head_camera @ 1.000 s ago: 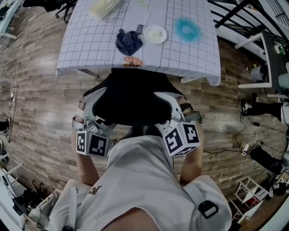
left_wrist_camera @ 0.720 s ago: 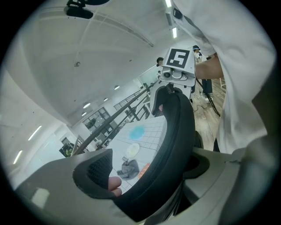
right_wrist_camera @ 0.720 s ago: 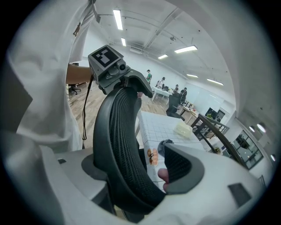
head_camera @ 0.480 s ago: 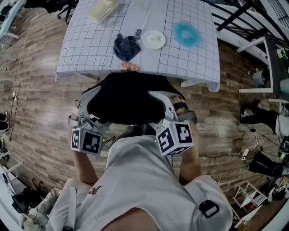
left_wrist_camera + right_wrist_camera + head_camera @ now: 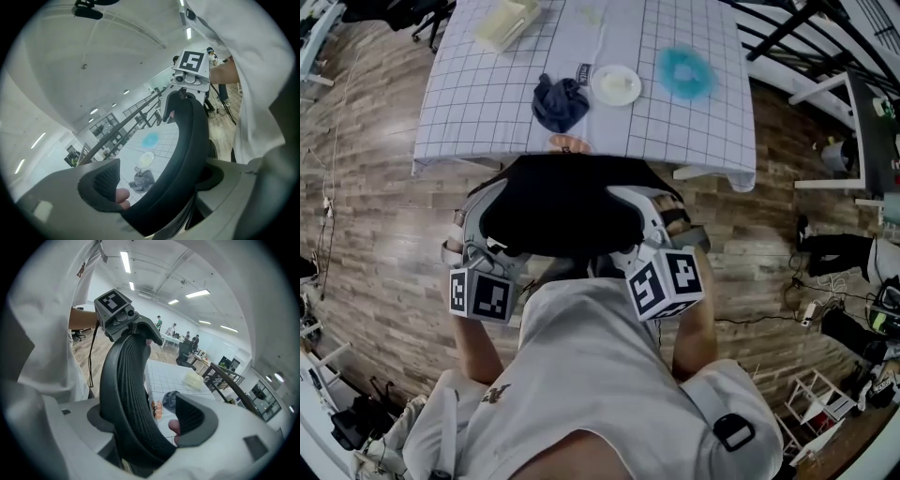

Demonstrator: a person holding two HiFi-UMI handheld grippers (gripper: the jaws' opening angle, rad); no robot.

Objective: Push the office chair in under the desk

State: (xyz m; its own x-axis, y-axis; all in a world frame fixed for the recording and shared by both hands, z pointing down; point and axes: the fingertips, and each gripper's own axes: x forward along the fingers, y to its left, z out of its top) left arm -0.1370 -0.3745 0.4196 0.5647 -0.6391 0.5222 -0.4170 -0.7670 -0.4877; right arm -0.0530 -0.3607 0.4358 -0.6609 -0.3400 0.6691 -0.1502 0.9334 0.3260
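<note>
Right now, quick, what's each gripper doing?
Left gripper: jaws closed on the chair backrest.
Right gripper: jaws closed on the chair backrest too.

No readable text; the small tag (image 5: pixel 584 69) on the desk (image 5: pixel 487 108) seems blurred.

Oddments on a checked tablecloth (image 5: pixel 487 94)
A crumpled dark cloth (image 5: pixel 560 101) lies just beside a white plate (image 5: pixel 616 84), a blue disc (image 5: pixel 686 71) further right, a cream box (image 5: pixel 506 22) at the far left corner — cables (image 5: pixel 759 322) trail over the wooden floor (image 5: pixel 384 244).
</note>
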